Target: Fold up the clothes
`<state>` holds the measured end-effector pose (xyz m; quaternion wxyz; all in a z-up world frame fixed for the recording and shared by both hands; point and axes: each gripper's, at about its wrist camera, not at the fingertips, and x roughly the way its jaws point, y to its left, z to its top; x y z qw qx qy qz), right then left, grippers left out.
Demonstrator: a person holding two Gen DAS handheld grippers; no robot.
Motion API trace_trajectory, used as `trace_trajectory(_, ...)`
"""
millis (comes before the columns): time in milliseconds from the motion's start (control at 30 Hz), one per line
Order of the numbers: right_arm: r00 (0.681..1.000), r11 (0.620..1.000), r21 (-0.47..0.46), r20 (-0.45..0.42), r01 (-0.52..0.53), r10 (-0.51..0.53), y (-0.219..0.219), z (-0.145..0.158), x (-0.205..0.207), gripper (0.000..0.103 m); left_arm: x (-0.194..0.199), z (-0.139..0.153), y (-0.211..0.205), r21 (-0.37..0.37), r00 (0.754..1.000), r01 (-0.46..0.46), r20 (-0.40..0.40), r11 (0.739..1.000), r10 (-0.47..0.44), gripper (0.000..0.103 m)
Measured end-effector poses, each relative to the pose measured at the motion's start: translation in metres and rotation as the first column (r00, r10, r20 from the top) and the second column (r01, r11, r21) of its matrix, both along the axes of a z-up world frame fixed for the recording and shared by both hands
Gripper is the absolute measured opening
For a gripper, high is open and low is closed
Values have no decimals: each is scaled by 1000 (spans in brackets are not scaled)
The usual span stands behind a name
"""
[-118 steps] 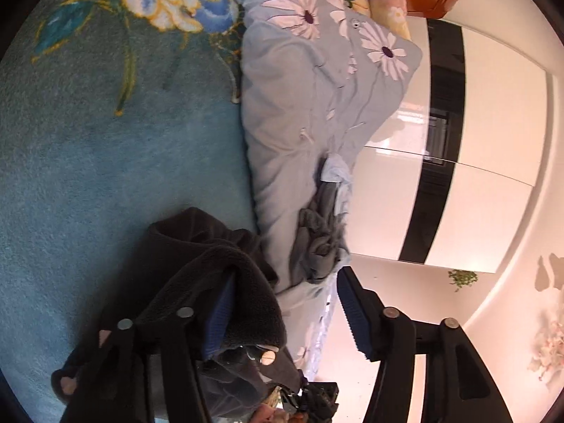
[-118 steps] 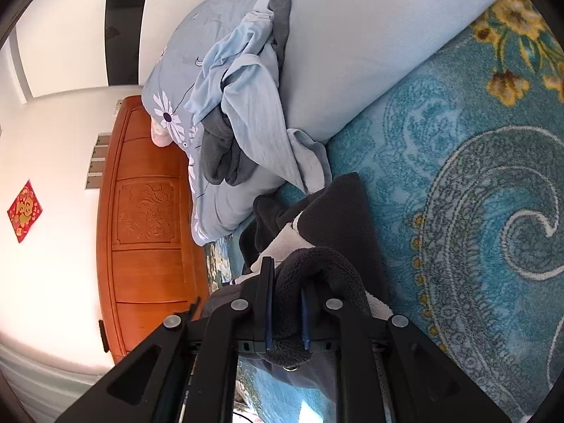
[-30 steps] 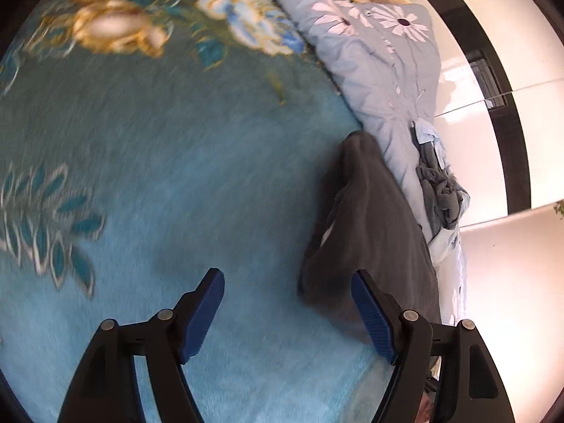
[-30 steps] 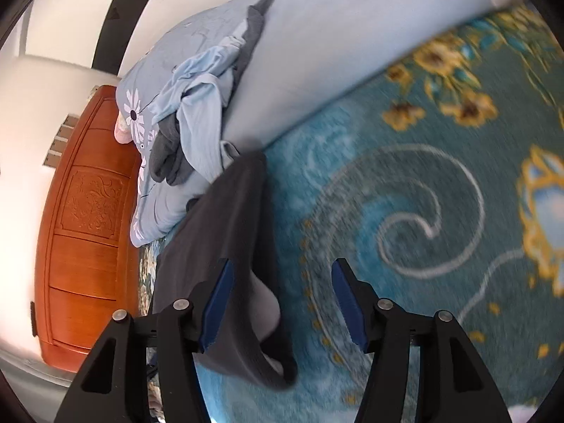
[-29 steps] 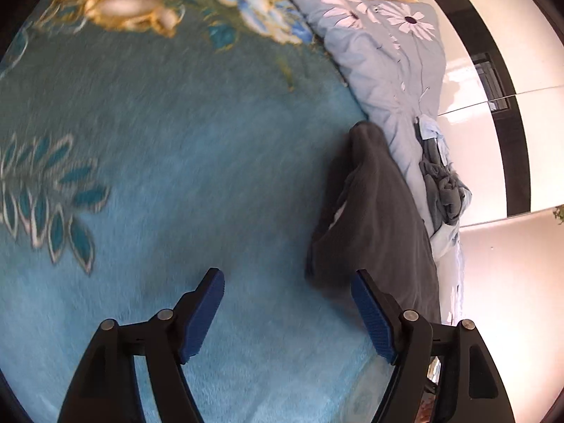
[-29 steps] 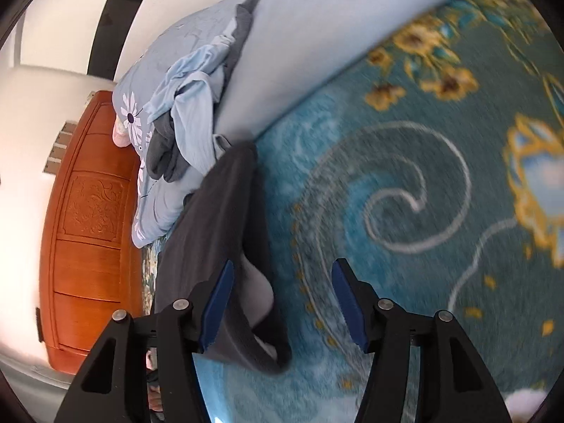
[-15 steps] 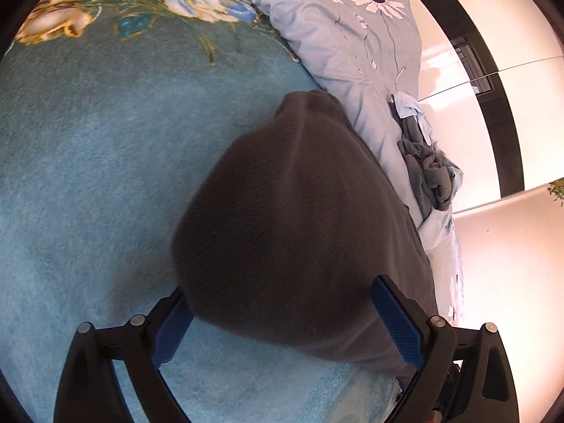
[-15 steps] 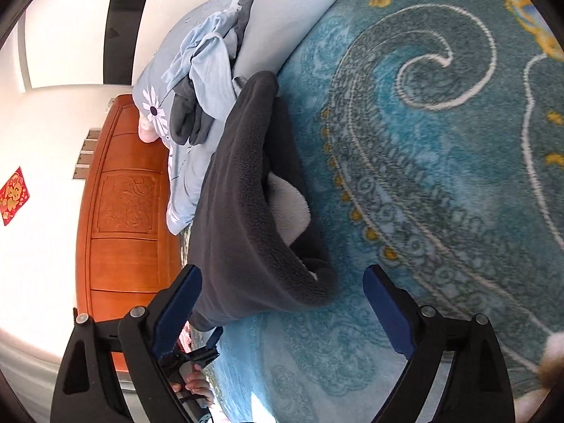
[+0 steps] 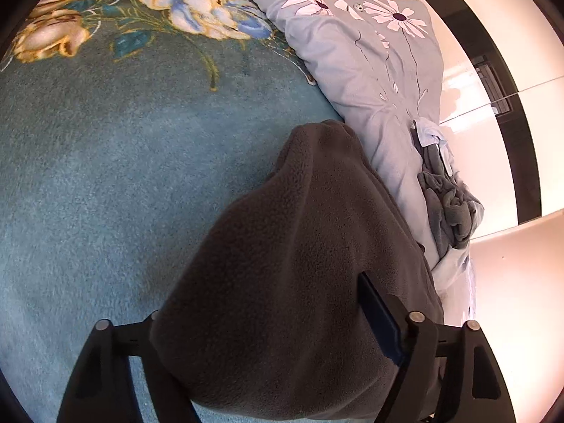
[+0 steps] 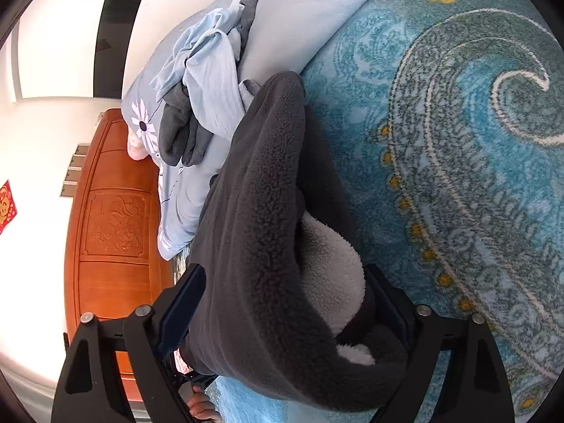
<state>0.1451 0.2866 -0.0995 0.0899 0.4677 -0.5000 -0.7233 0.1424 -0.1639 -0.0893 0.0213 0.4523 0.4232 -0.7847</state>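
Dark fleece garment (image 9: pixel 289 282) between both grippers' jaws

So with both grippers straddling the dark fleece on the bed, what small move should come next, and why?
Probably finish pinching: the jaws of the left gripper and right gripper are closing around opposite ends of the dark fleece, which lies bunched, not yet flat.
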Motion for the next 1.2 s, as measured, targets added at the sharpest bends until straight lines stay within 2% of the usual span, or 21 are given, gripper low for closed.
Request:
trace_trajectory(33, 1000, 1000, 5, 15, 2, -2, 1, -1, 1, 68, 3, 1, -1, 1, 1000, -11, 0, 1000, 11, 65)
trace_trajectory(67, 1000, 1000, -5, 23, 4, -4, 2, -1, 3, 63, 5, 4, 0, -8, 1000, -16, -2, 1000, 16, 60)
trace_trajectory(133, 999, 999, -47, 30, 12, -10, 5, -1, 5, 53, 9, 14, 0, -28, 1000, -15, -5, 999, 15, 43)
trace_trajectory(167, 999, 997, -74, 33, 18, -15, 7, -1, 6, 47, 11, 18, 0, -26, 1000, -13, -2, 1000, 12, 40)
trace_trajectory(233, 1000, 995, -100, 20, 8, -6, 6, 6, 9, 43, 18, 24, 0, -9, 1000, -15, 10, 1000, 15, 37)
trace_trajectory(333, 1000, 993, -118, -4, -20, 19, 5, 19, 14, 41, 39, 32, 0, -15, 999, -16, 32, 1000, 16, 36)
trace_trajectory(467, 997, 991, -103, -1, -82, 83, 7, 31, 37, 41, 96, 29, -1, 18, 999, 11, 47, 1000, -11, 36)
trace_trajectory(600, 986, 983, -89, 20, -163, 165, 15, 30, 80, 41, 163, 25, -3, 61, 999, 27, 45, 998, -30, 36)
trace_trajectory(700, 977, 976, -63, 31, -210, 212, 23, 25, 109, 41, 189, 15, -2, 72, 998, 39, 56, 997, -43, 36)
trace_trajectory(800, 977, 977, -72, 60, -199, 203, 28, 11, 123, 41, 192, 8, -4, 100, 999, 15, 39, 995, -19, 40)
trace_trajectory(900, 978, 978, -79, 64, -195, 200, 30, 10, 123, 44, 188, 9, -8, 139, 999, 21, 44, 990, -27, 46)
trace_trajectory(933, 976, 977, -69, 65, -202, 207, 30, 11, 122, 49, 188, 11, -9, 144, 998, 31, 42, 989, -38, 52)
trace_trajectory(1033, 969, 971, -27, 69, -236, 237, 30, 18, 116, 54, 191, 17, -18, 130, 998, 49, 44, 990, -55, 62)
trace_trajectory(1200, 963, 960, 83, 47, -268, 265, 40, 34, 112, 56, 196, 27, -51, 124, 1000, -13, 10, 992, 12, 68)
